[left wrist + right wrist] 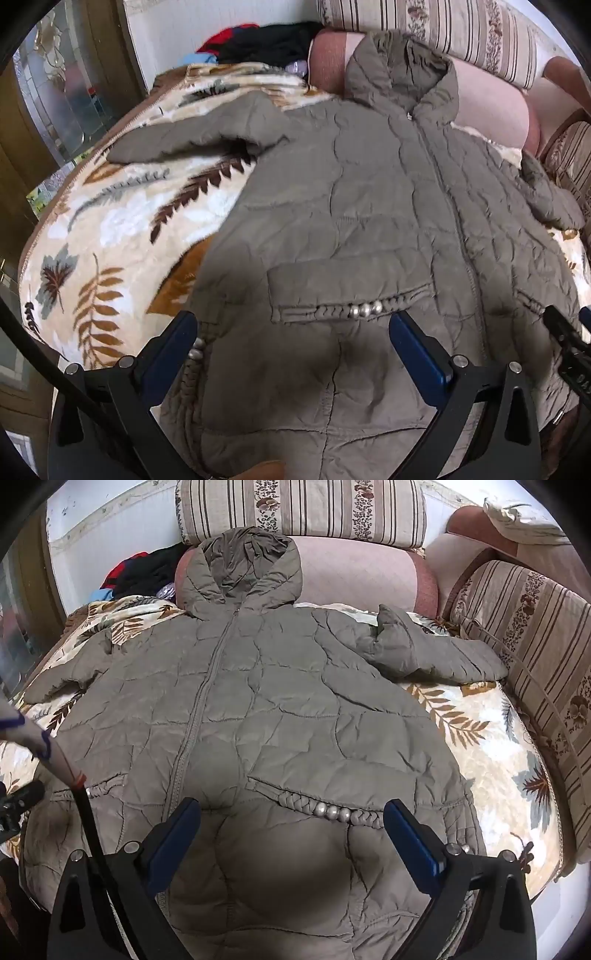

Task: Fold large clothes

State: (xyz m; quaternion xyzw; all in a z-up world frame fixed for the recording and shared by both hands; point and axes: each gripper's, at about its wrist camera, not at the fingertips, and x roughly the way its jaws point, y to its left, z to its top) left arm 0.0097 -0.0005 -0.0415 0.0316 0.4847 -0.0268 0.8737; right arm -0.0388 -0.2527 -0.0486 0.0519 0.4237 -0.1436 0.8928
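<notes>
Left wrist view: left gripper [293,334] hovering over lower centre of frame, jaws spread wide, gripping nothing, pads straddling the pocket [351,295] with pearl trim. Jacket [369,206] lying flat, front up, zipped, on the leaf-print blanket [110,229]. Long axis running from hem at bottom of frame up to hood [399,70] at upper right, hood propped on the pink cushion [491,107]. One sleeve [192,144] sticking out toward left of frame. Clothes pile [258,44] sitting at top centre, well apart. Part of right gripper [565,339] poking in at right edge.

Right wrist view: right gripper [291,821] likewise gaping, nothing between the pads, aiming steeply down at the other pocket [317,794] near the hem. Jacket filling centre of frame, zipper [199,709] running bottom to top, hood at top centre against the cushion. Other sleeve [439,653] stretching toward upper right, slightly bunched near the shoulder. Left gripper's edge showing at left.

Reading it: spread flat and symmetric, likely for folding; both grippers parked low near the hem, probably ready to pinch fabric. Folding not yet started.
</notes>
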